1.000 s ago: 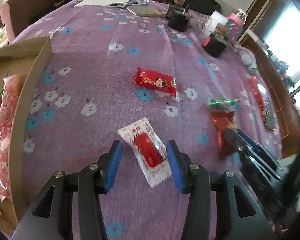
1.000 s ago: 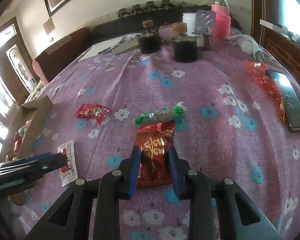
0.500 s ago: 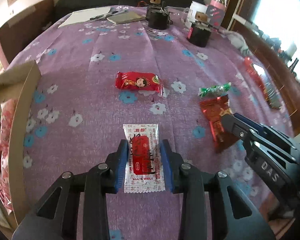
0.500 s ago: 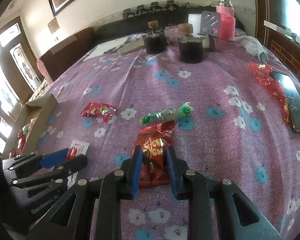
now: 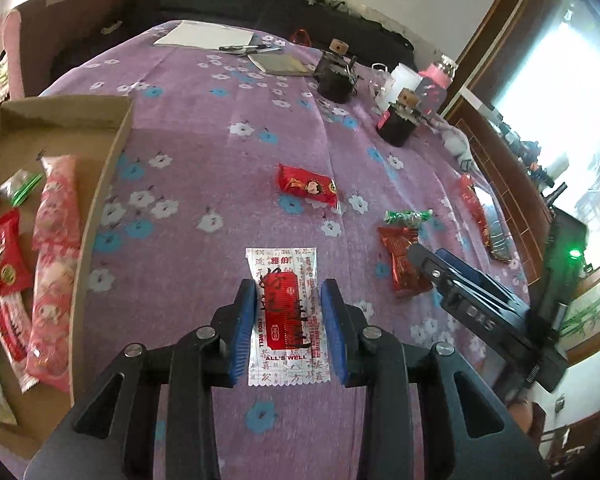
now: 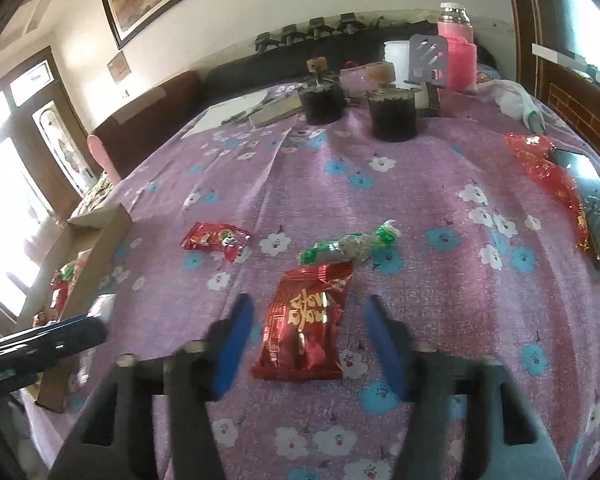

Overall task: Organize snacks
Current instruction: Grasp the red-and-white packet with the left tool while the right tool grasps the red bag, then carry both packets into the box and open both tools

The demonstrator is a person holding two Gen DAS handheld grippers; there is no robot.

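Observation:
My left gripper (image 5: 288,320) is shut on a white snack packet with a red label (image 5: 286,312), its blue pads pressing both long sides; the scene has dropped away beneath it. My right gripper (image 6: 308,336) is open, its fingers wide on either side of a dark red foil snack bag (image 6: 306,324) that lies on the purple flowered tablecloth (image 6: 380,200). A green-wrapped candy (image 6: 350,244) lies just beyond the bag. A red snack packet (image 5: 307,185) lies mid-table. A cardboard box (image 5: 112,160) at the left holds several snacks.
Two dark round pots (image 6: 394,118) with wooden tops, a pink bottle (image 6: 456,56), a white cup and papers with pens (image 5: 204,36) stand at the far side. A red wrapper (image 6: 548,172) and a phone (image 6: 592,208) lie at the right edge.
My right gripper has opened from around the dark red bag, which stays on the cloth. My left gripper, shut on the white packet, has risen and turned towards the box.

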